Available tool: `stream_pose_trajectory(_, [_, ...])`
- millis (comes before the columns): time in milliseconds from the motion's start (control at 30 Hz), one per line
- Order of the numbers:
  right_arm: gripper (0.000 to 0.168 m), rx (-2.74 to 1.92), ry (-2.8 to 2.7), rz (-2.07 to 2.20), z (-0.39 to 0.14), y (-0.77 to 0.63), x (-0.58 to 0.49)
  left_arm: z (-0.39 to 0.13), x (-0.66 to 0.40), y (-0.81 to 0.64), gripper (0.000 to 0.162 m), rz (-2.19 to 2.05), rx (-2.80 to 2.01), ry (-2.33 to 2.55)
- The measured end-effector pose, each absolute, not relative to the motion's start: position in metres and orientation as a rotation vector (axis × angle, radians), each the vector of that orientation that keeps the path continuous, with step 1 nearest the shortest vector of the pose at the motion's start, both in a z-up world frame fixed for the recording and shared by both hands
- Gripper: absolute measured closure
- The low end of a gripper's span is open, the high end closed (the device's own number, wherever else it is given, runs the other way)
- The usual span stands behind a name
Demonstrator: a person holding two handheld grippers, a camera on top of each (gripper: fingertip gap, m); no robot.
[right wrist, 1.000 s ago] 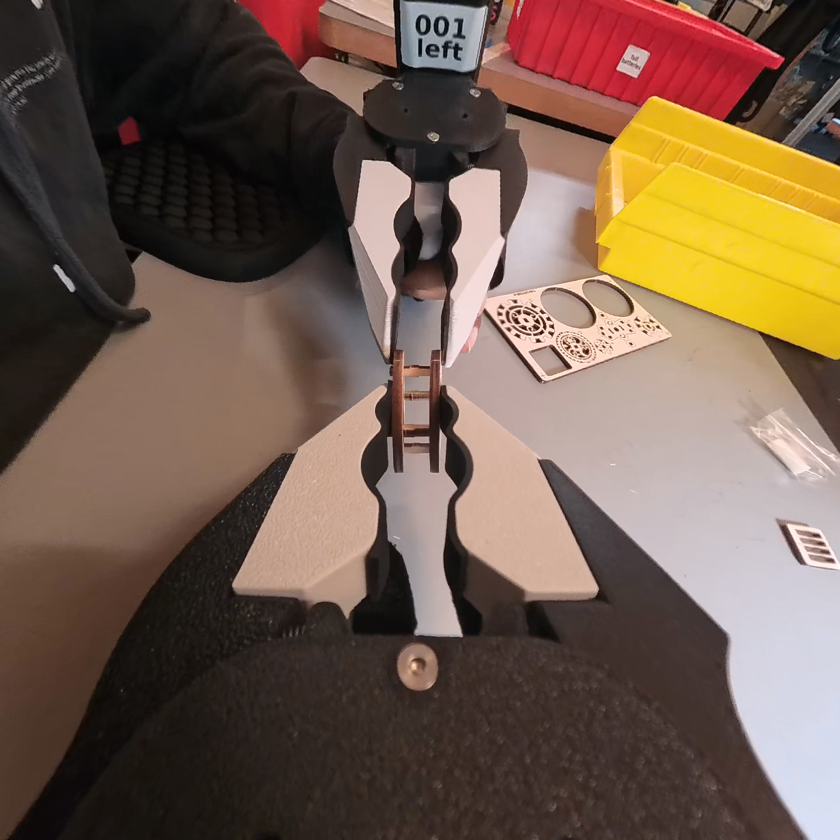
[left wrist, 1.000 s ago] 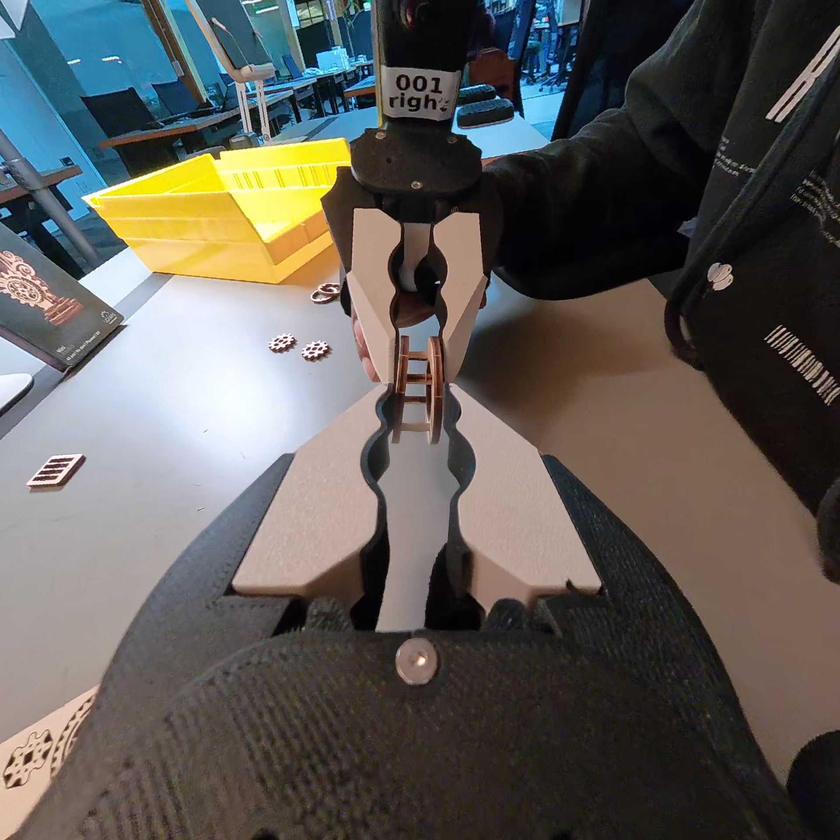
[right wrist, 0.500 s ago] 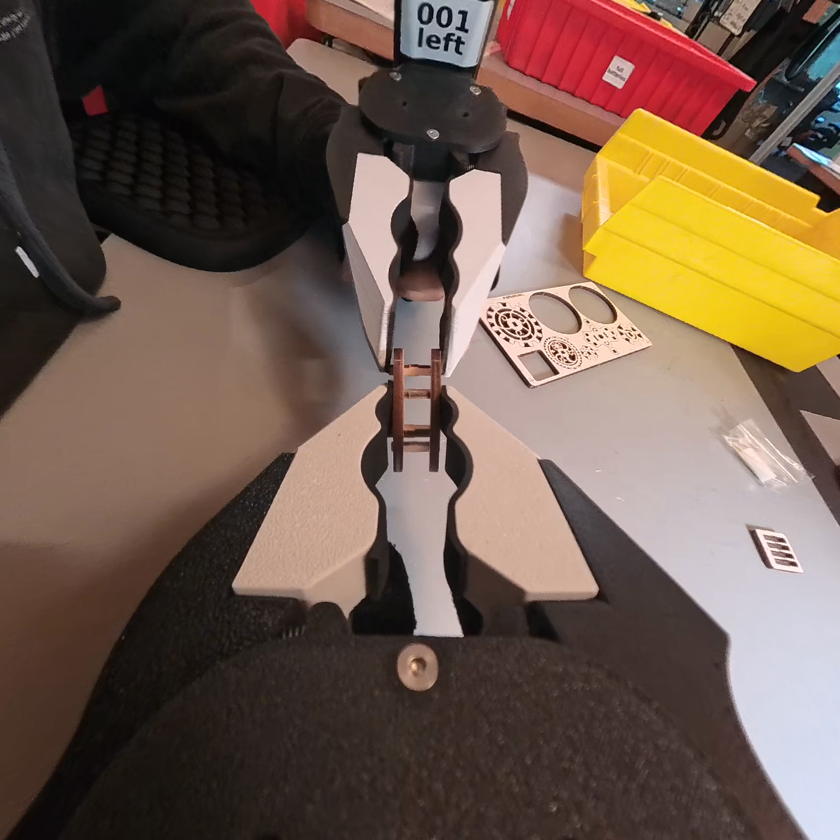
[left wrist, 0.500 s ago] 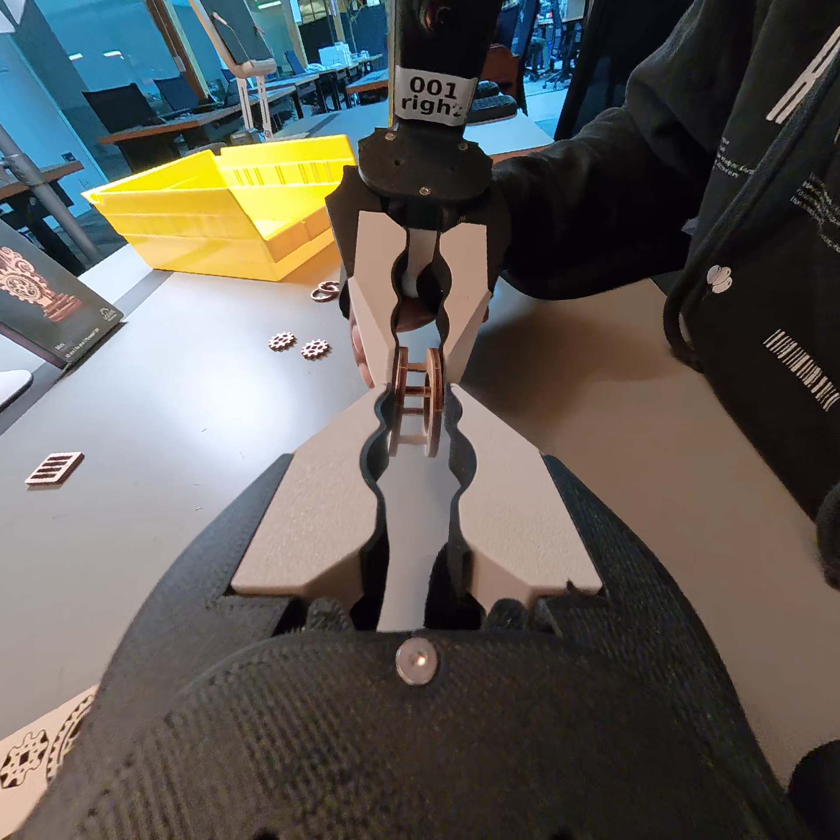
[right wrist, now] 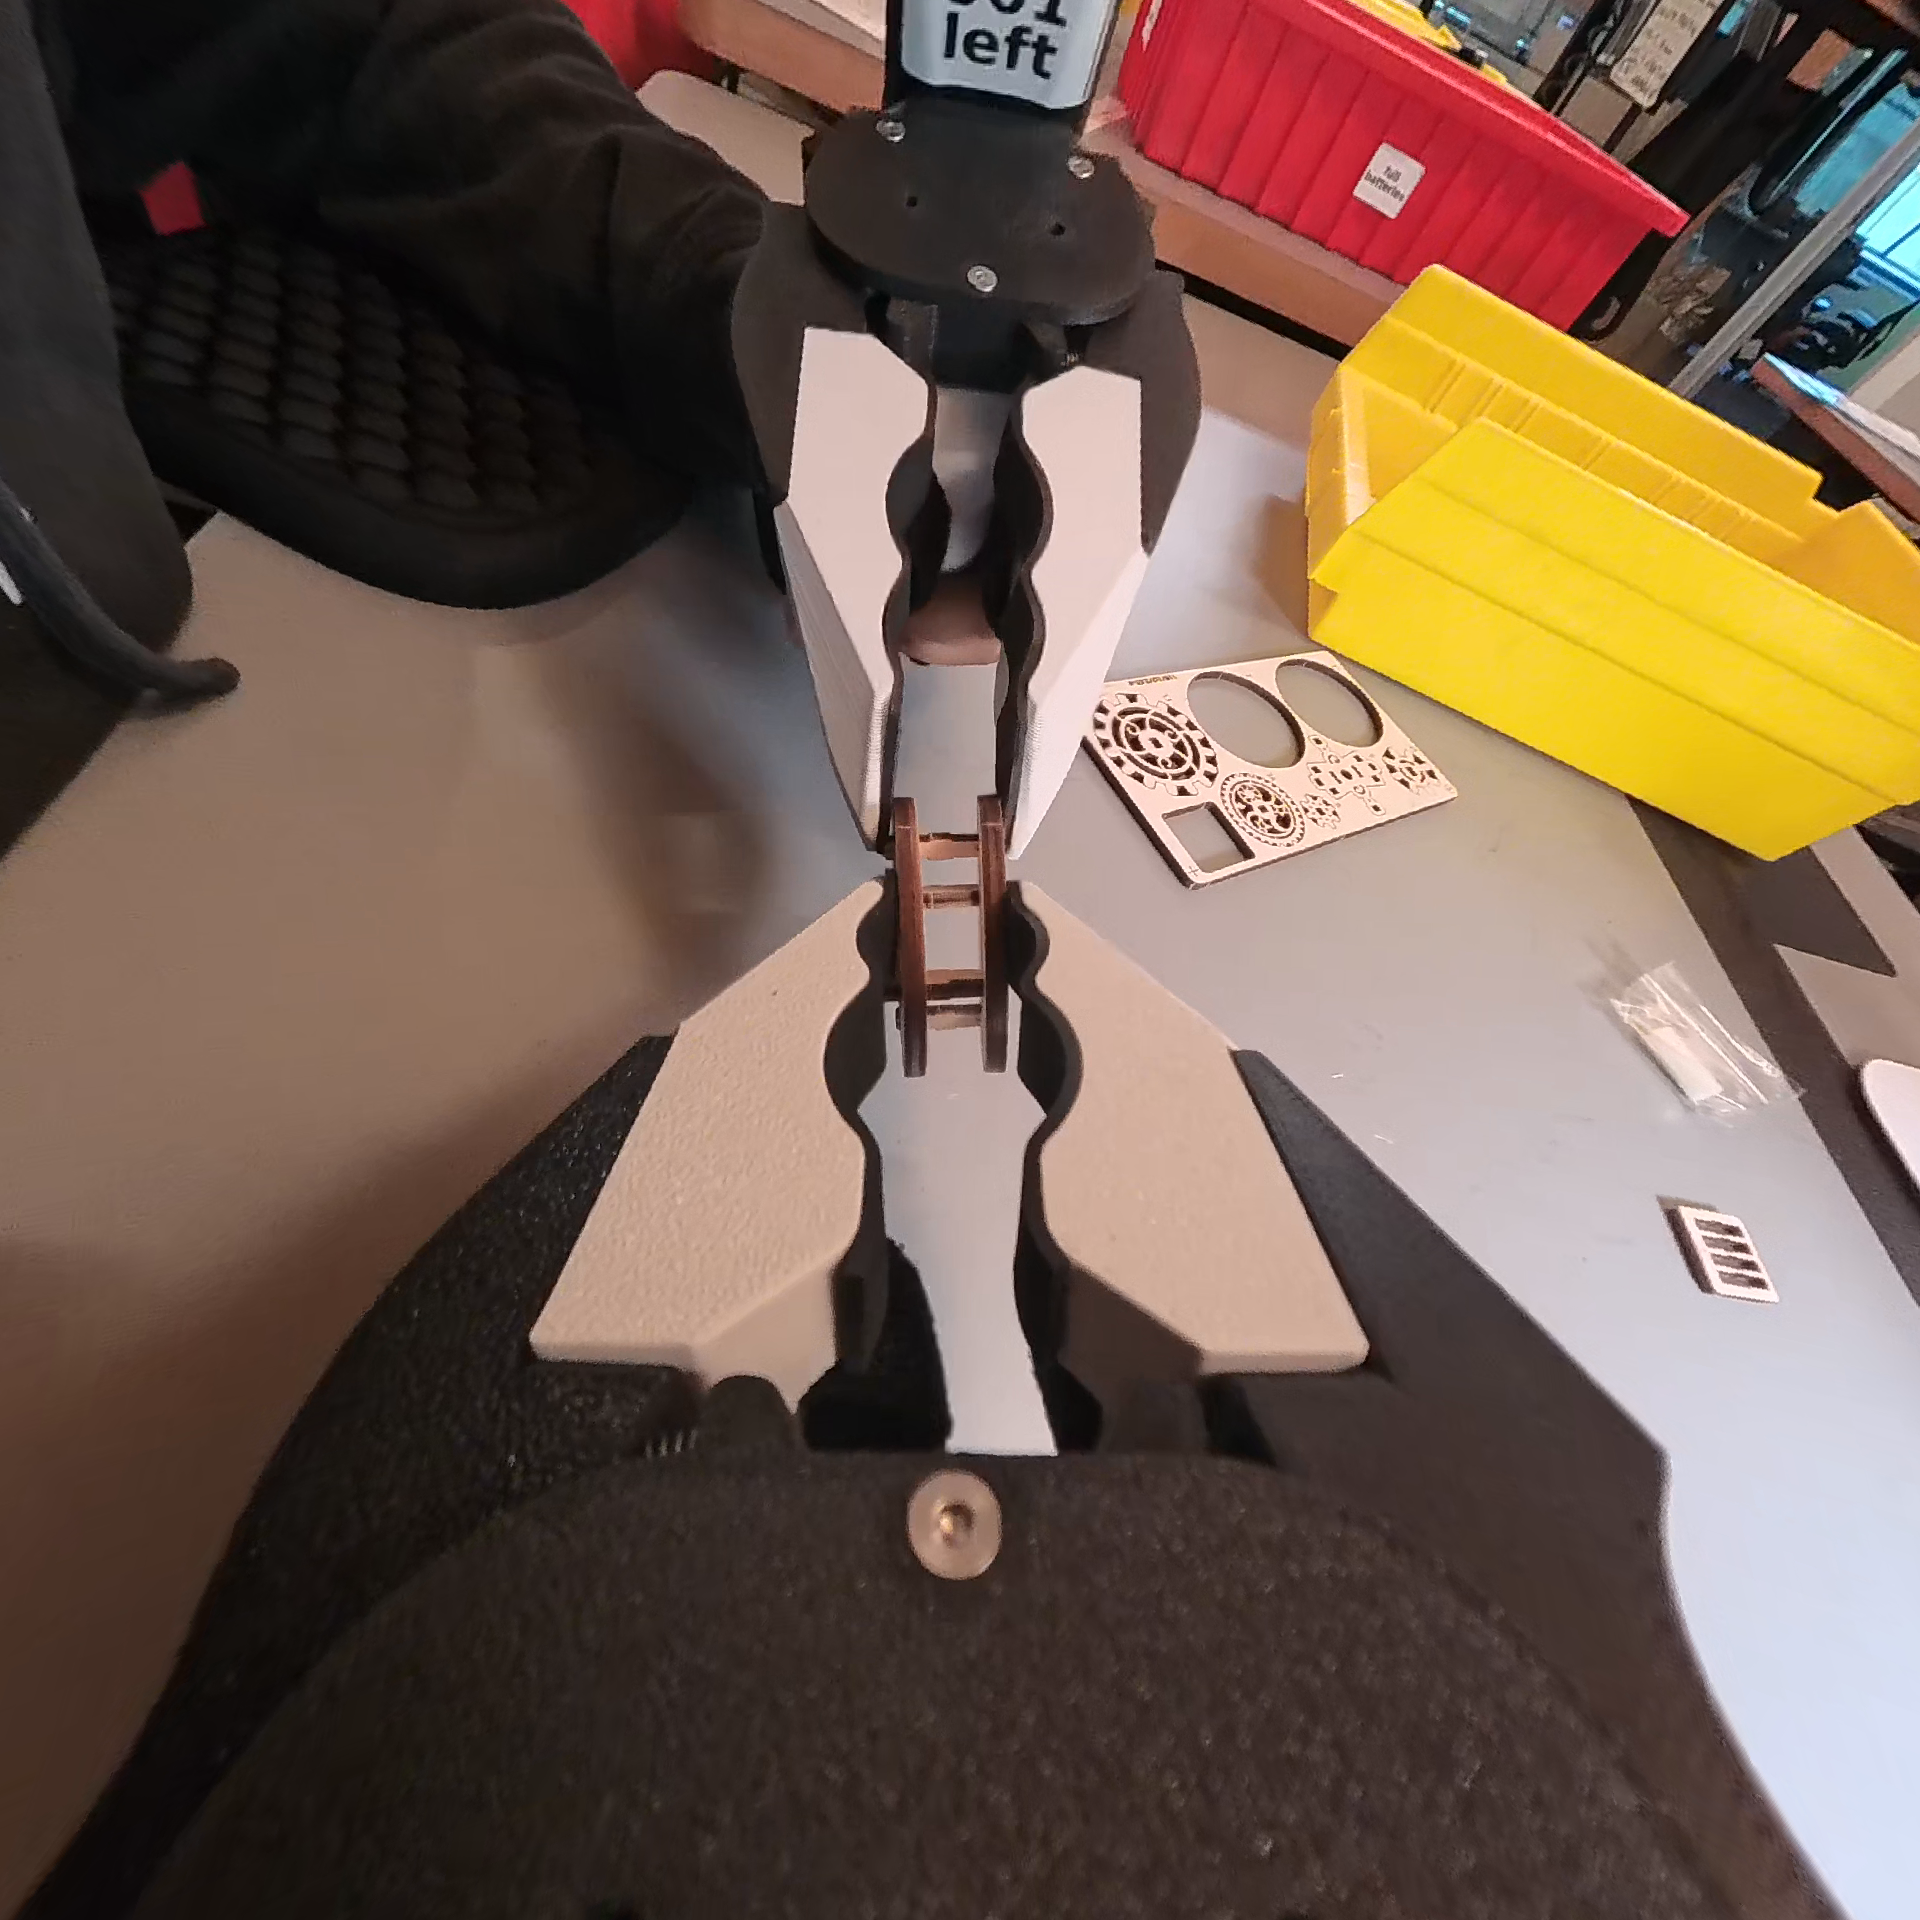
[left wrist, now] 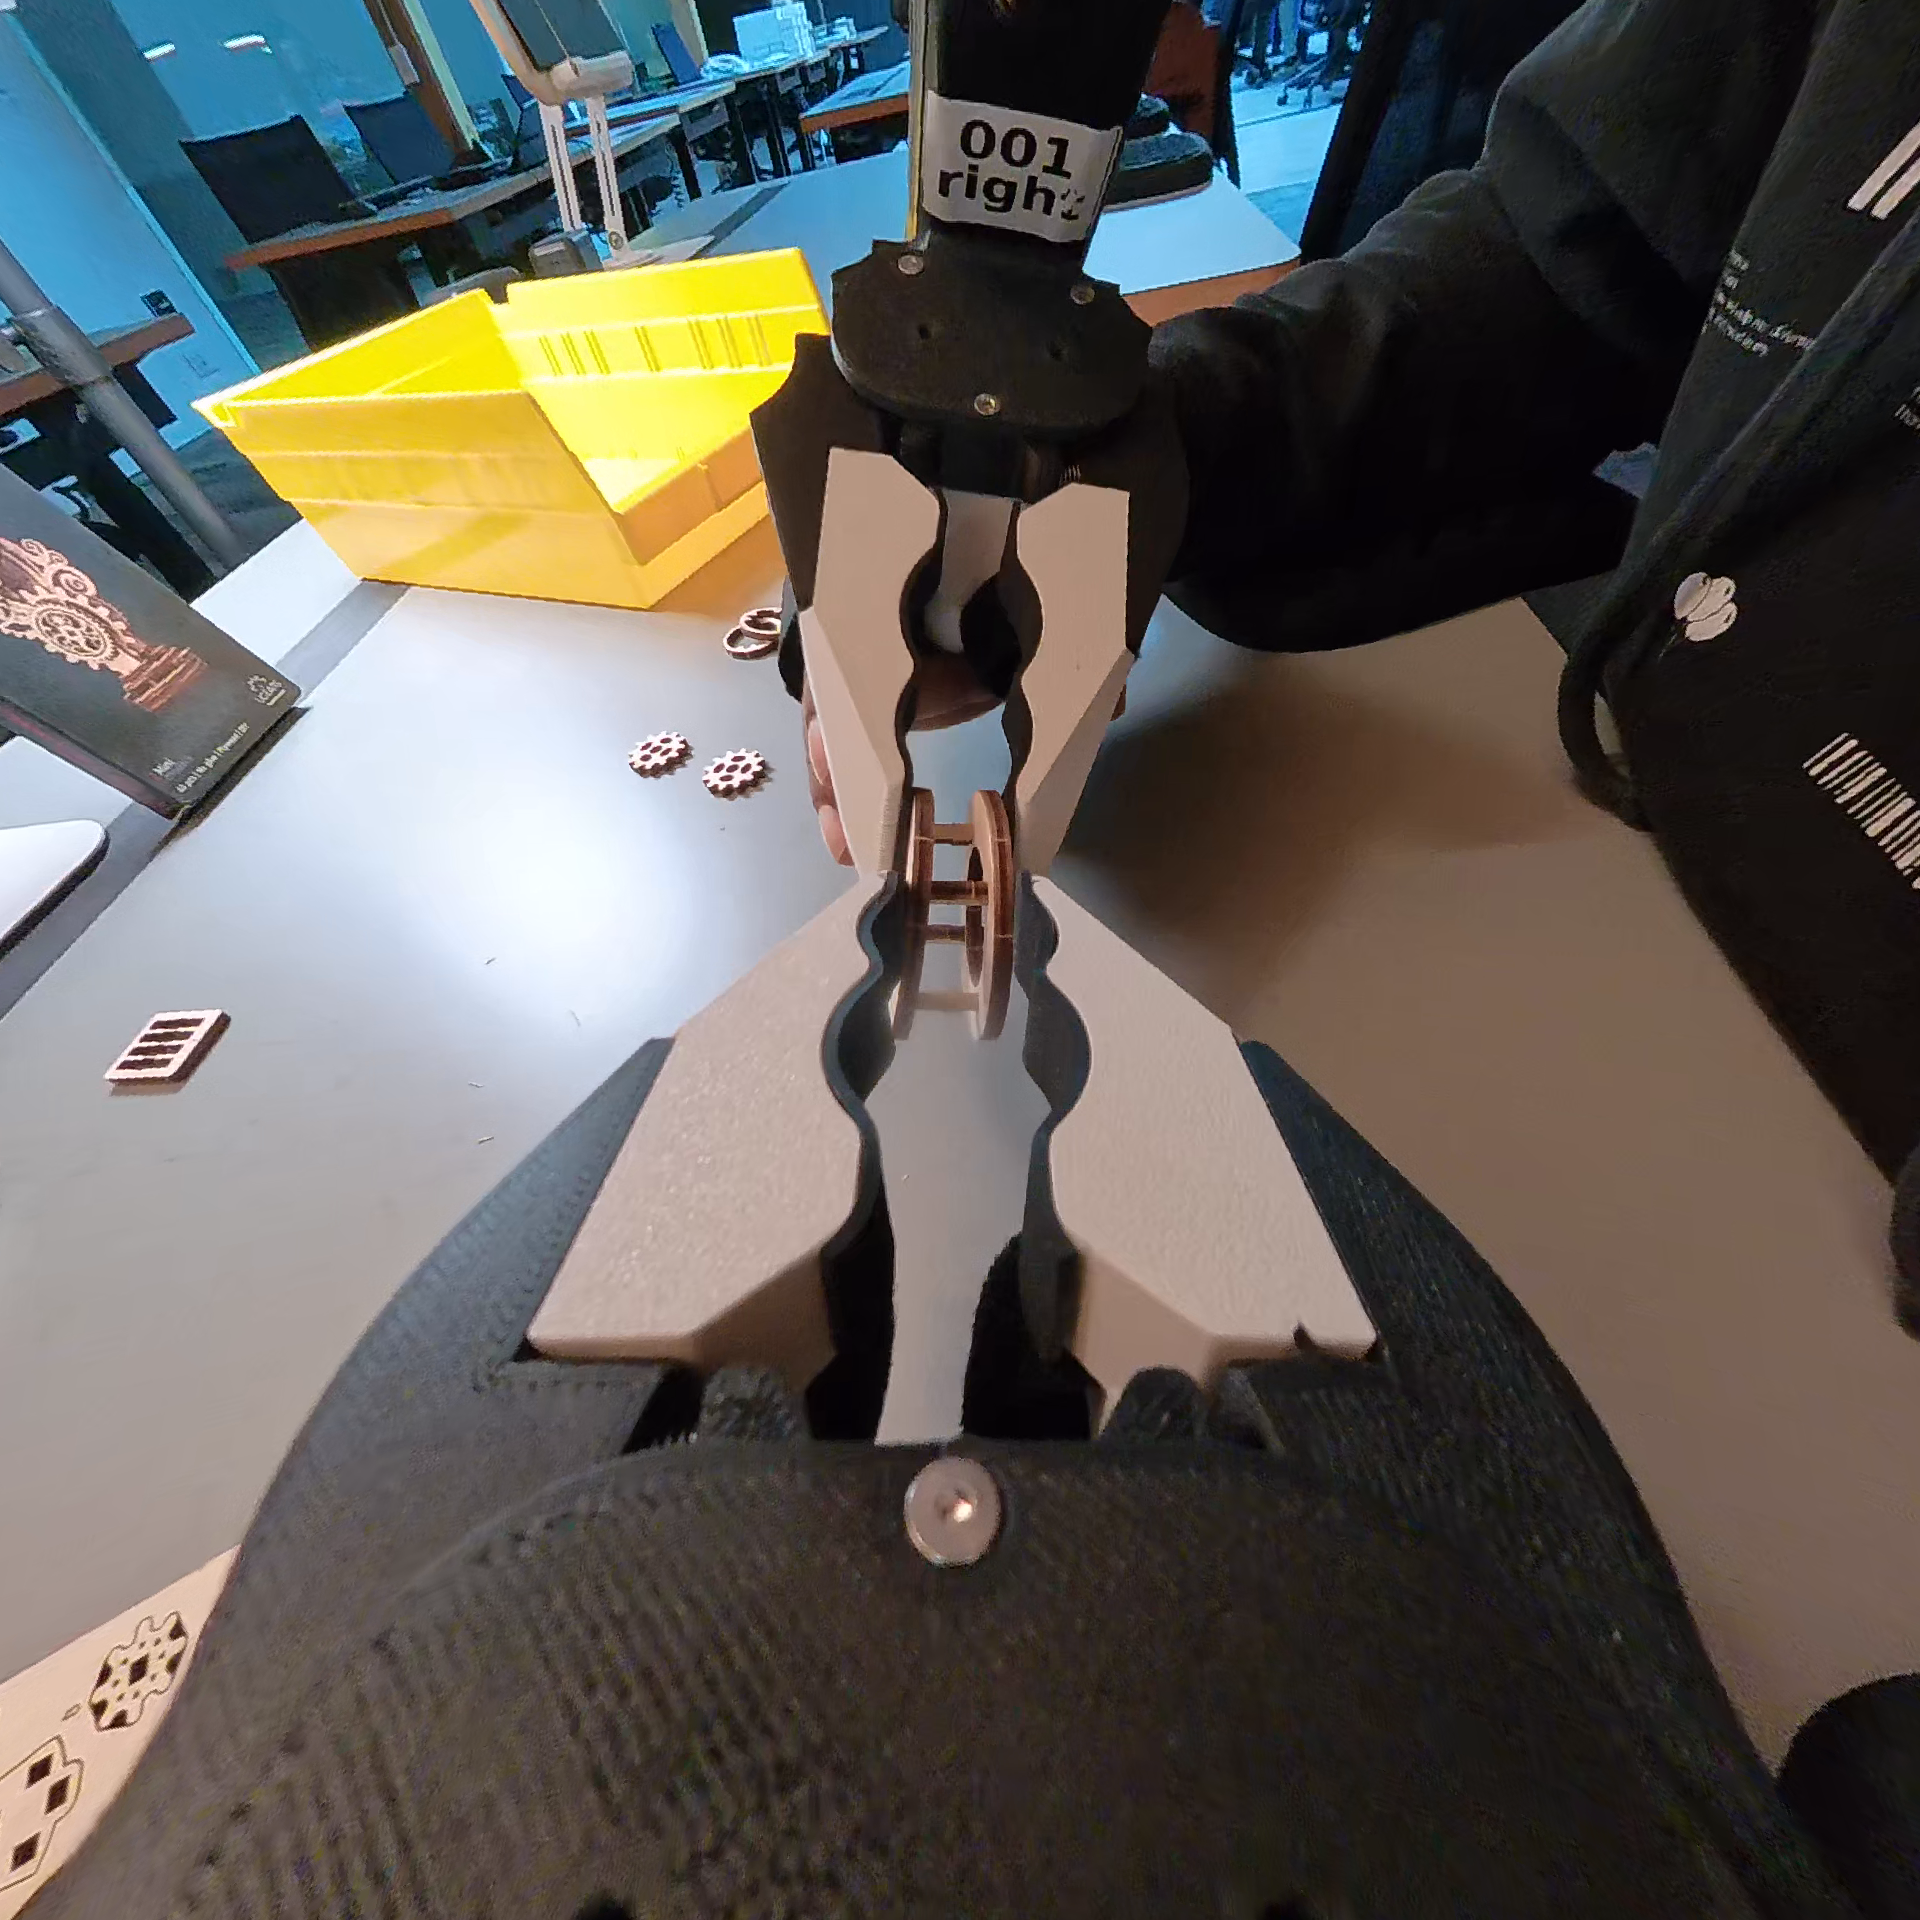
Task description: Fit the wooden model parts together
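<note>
Both claws, left gripper (left wrist: 954,935) and right gripper (right wrist: 948,935), clench one wooden spool assembly (left wrist: 956,914) from opposite ends above the bench (left wrist: 416,935), pressing its discs together.

Grey worktable (left wrist: 436,935) underfoot of everything, lit brightly near centre. At ten o'clock in the left wrist view, a yellow plastic bin (left wrist: 499,457); beyond it, at eleven o'clock, dark office desks (left wrist: 416,223) and chairs under blue-tinted light. In the right wrist view, at one o'clock, a red crate (right wrist: 1382,156) on a wooden bench.
</note>
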State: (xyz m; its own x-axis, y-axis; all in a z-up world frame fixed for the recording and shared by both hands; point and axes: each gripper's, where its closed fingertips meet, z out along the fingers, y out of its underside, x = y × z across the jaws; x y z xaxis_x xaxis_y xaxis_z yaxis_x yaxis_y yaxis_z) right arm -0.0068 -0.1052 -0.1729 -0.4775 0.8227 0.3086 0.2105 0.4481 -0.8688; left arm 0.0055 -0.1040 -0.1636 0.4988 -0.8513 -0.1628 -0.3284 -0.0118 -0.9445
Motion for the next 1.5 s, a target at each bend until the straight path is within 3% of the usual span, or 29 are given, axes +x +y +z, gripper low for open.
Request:
stream_pose_trajectory(300, [0.153, -0.749, -1.856, 1.025, -0.155, -0.107, -0.008, -0.150, 0.004, -0.106, 0.142, -0.571, -1.485, 1.020])
stream_pose_trajectory(367, [0.153, -0.713, -1.841, 1.029, -0.151, -0.107, -0.005, -0.146, 0.001, -0.104, 0.131, -0.532, -1.462, 1.002])
stream_pose_trajectory(500, [0.152, -0.670, -1.830, 0.988, -0.149, -0.106, -0.004, -0.148, 0.002, -0.106, 0.141, -0.528, -1.472, 1.027])
stream_pose_trajectory(1100, [0.152, -0.652, -1.928, 0.878, -0.162, -0.110, -0.003, -0.159, 0.005, -0.110, 0.143, -0.343, -1.506, 1.172])
stream_pose_trajectory(1300, [0.152, -0.756, -1.850, 1.073, -0.154, -0.107, -0.004, -0.149, 0.004, -0.106, 0.142, -0.440, -1.470, 1.069])
stream_pose_trajectory(1400, [0.152, -0.810, -1.780, 1.216, -0.144, -0.104, -0.004, -0.143, -0.001, -0.100, 0.128, -0.473, -1.474, 0.988])
stream_pose_trajectory(1500, [0.152, -0.843, -1.739, 1.323, -0.137, -0.104, -0.002, -0.148, -0.001, -0.098, 0.128, -0.560, -1.527, 0.949])
